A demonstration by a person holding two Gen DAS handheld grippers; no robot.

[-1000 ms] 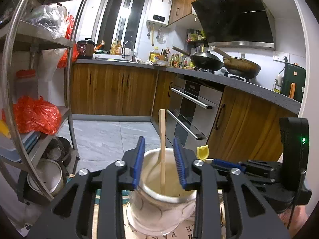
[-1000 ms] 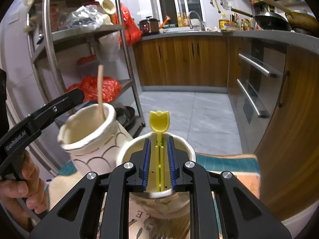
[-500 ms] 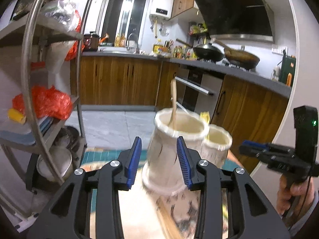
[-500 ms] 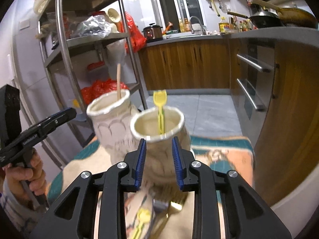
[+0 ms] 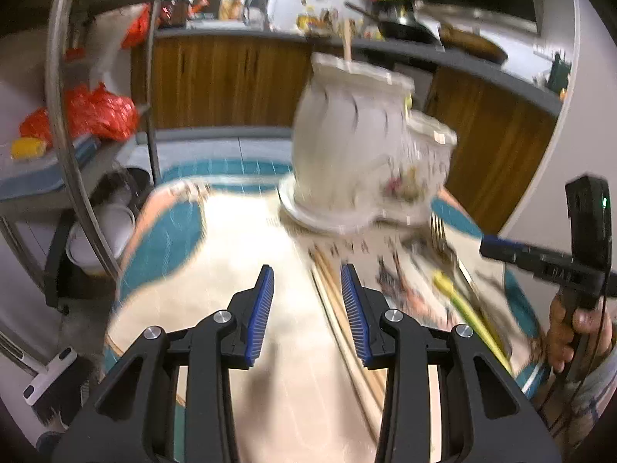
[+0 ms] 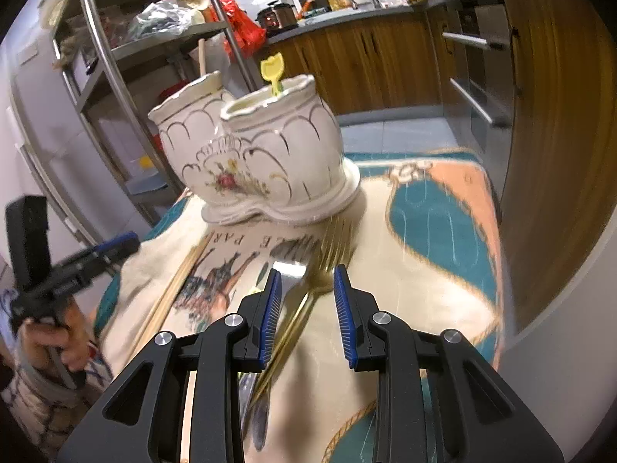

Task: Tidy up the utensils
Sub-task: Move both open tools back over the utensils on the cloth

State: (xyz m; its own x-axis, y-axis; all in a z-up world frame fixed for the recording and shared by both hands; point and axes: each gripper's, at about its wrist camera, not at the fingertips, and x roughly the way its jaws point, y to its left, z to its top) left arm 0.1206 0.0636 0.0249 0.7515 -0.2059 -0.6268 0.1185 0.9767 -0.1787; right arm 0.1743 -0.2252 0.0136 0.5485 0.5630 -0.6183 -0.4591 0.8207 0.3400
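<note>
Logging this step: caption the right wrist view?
Open right claw above gold fork on the tablecloth, before the ceramic holder.

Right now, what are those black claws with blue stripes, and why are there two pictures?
Each claw is a hand-held gripper with a camera looking along its fingers, one picture per hand. The left gripper and right gripper are both open and hold nothing. On the patterned tablecloth stands a white double ceramic utensil holder: a yellow plastic utensil stands in one pot, a wooden stick in the other. Wooden chopsticks and a gold fork lie waiting; the fork lies just beyond the right gripper's fingers.
</note>
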